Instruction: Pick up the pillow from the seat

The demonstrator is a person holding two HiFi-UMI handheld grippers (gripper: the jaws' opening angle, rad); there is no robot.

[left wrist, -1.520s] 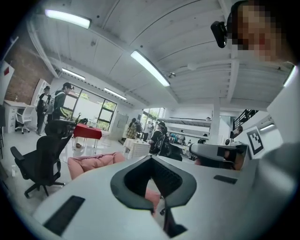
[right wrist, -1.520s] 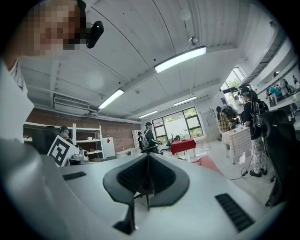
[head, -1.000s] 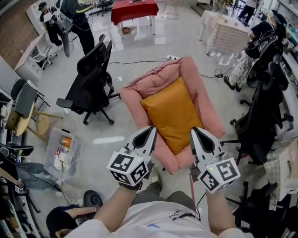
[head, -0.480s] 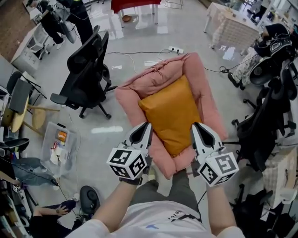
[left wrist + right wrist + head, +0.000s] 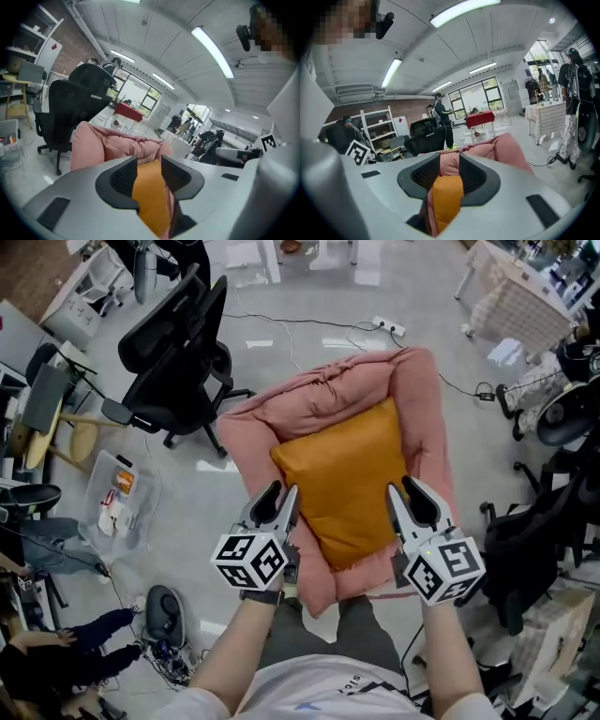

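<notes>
An orange pillow [image 5: 352, 479] lies flat in the hollow of a pink cushioned seat [image 5: 309, 404] on the floor. My left gripper [image 5: 281, 493] hovers over the seat's near left rim, beside the pillow's left edge. Over the pillow's near right corner hangs my right gripper [image 5: 403, 488]. Both pairs of jaws are opening, with a narrow gap and nothing pressed between the pads. The left gripper view shows the pillow [image 5: 150, 197] and seat [image 5: 108, 145] beyond the left gripper [image 5: 149, 171]. Past the right gripper [image 5: 450, 171], the right gripper view shows the pillow [image 5: 446, 199] and seat [image 5: 501, 150].
A black office chair [image 5: 183, 343] stands just left of the seat. A clear plastic bin [image 5: 117, 507] sits on the floor at the left. A power strip [image 5: 389, 327] and cables lie behind the seat. More black chairs [image 5: 581, 399] crowd the right side.
Both grippers have come forward from in front of the seat to over its near end. Their jaws, shut in the earlier frames, now stand slightly apart.
</notes>
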